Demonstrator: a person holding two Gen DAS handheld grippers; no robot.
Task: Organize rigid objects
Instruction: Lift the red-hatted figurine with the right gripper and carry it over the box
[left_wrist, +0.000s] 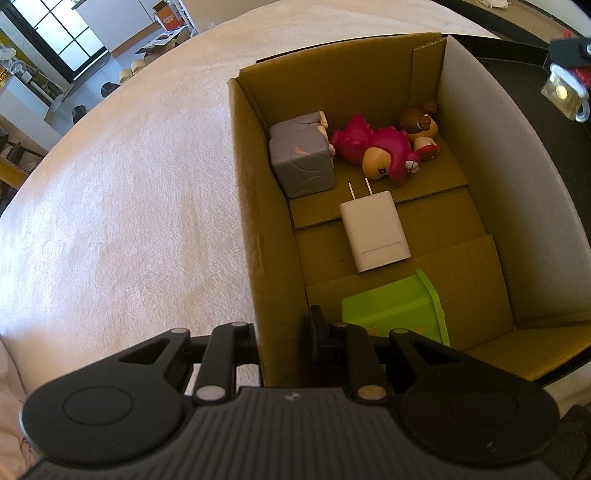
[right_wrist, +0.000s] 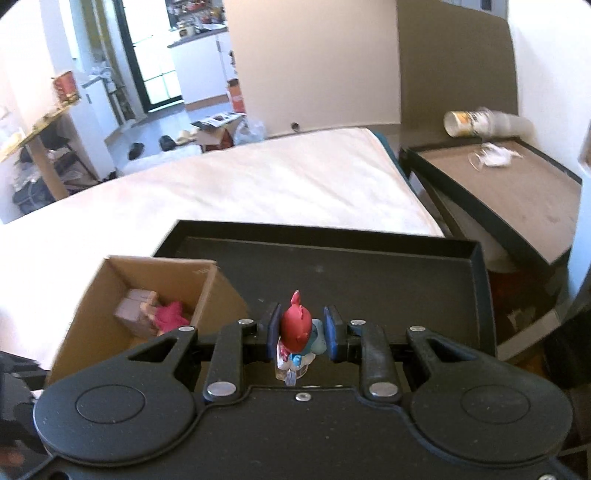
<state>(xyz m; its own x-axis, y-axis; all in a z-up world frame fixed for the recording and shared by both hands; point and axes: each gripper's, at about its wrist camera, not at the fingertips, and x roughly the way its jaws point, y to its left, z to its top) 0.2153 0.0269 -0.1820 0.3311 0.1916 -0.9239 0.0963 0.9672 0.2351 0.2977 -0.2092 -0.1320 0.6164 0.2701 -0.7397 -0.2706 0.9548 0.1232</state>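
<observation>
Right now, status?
Left gripper clamps brown cardboard box wall. Right gripper holds red-headed toy figurine over black tray. Path clear.

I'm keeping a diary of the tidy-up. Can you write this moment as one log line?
left tongs: gripping box wall | right tongs: holding red toy above black tray | in box: charger, pink toy
</observation>
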